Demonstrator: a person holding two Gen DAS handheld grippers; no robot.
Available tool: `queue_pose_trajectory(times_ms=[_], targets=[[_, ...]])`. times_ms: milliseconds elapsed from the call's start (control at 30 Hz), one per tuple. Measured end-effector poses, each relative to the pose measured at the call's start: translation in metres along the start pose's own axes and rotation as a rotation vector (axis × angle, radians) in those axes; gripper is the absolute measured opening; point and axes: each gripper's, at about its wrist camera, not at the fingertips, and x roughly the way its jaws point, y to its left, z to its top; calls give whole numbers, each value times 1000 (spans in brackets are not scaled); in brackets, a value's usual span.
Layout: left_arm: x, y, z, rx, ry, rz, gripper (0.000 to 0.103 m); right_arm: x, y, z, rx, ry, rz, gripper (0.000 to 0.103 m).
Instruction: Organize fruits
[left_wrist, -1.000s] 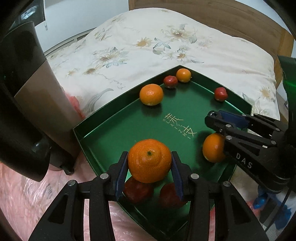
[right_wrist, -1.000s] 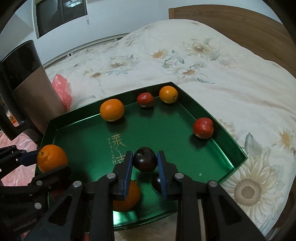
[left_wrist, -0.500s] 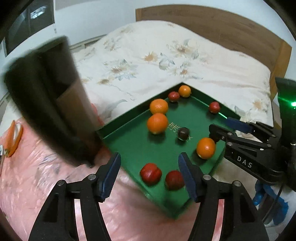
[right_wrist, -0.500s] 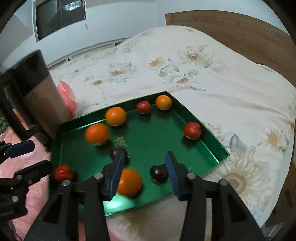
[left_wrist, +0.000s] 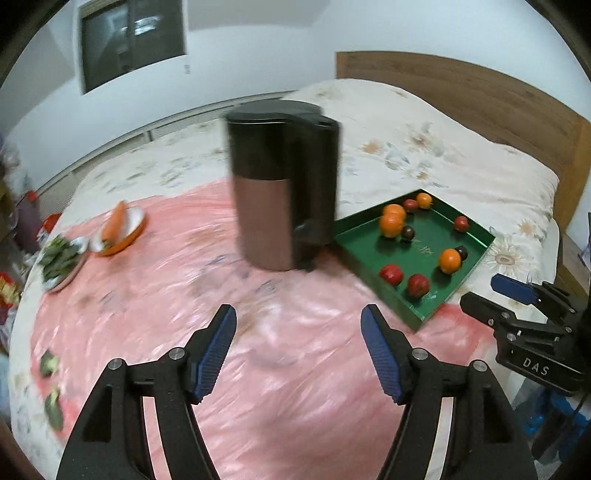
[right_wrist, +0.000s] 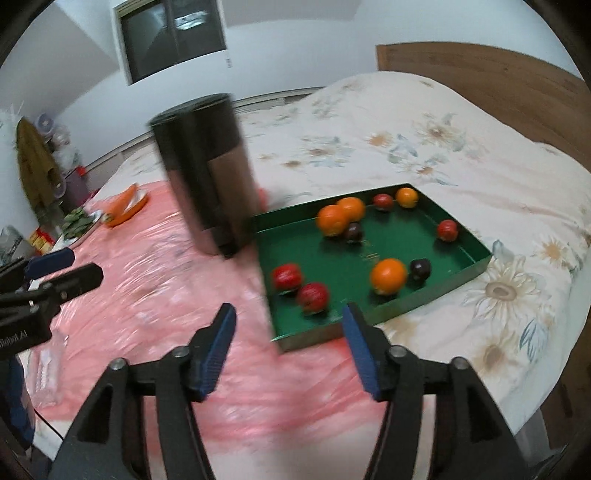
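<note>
Pulling back from the green tray (right_wrist: 476, 264), both grippers now hang empty above the pink sheet (left_wrist: 184, 295) on the bed, fingers spread wide. A second ago the left gripper (left_wrist: 298, 352) pinched a large orange over the tray and the right gripper (right_wrist: 288, 349) pinched a dark plum; both fruits have since been released and lie inside the tray. The orange (right_wrist: 331, 220) has settled against a second orange at the tray's far side, with the plum (right_wrist: 354, 232) touching it. Another orange (right_wrist: 388, 276) and a second dark plum (right_wrist: 420, 268) sit together nearer the tray's front rim, two red fruits (right_wrist: 300, 286) lie by its left wall, and three small fruits stay along its far edges. With no loose fruit visible outside the tray, gathering looks close to done, though kinds remain mixed.

Motion blur smears both views. A tall dark canister (left_wrist: 282, 188) left of the tray hides the tray's corner behind it, and the greens and orange dish (left_wrist: 118, 230) farther left are too blurred to identify.
</note>
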Motion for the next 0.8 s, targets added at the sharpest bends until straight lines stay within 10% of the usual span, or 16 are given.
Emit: queue_pose_trajectory(times_ms=[800], targets=[[-111, 86, -109, -200, -127, 221, 100, -64, 135, -48, -213, -104, 32, 103]])
